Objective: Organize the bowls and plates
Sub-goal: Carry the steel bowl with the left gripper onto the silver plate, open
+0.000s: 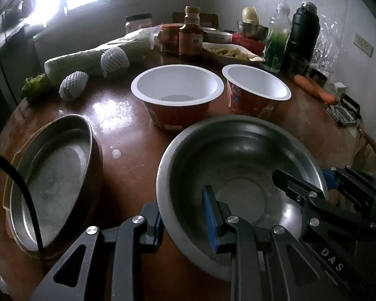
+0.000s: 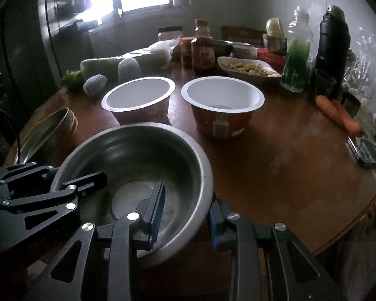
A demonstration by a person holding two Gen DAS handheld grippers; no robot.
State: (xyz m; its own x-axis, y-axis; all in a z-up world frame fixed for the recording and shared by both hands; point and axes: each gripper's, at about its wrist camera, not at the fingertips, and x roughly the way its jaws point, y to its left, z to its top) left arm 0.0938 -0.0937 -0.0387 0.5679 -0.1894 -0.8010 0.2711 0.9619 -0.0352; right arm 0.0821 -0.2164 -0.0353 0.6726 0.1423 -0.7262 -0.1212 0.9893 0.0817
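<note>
Left tool (image 1: 184,222) clamping steel bowl (image 1: 238,155) rim, right tool (image 2: 185,215) clamping opposite rim

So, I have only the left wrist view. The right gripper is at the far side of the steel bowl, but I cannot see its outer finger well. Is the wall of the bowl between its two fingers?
Observer: Yes. In the right wrist view, the right gripper straddles the wall of the steel bowl. One finger is inside and the other outside, and they are closed on the rim.
Operator: Good. That gripper also blocks my view of the table behind it. What lies there?
Observer: Just beside the bowl on that side I see only the bare brown table, up to its near edge.
</note>
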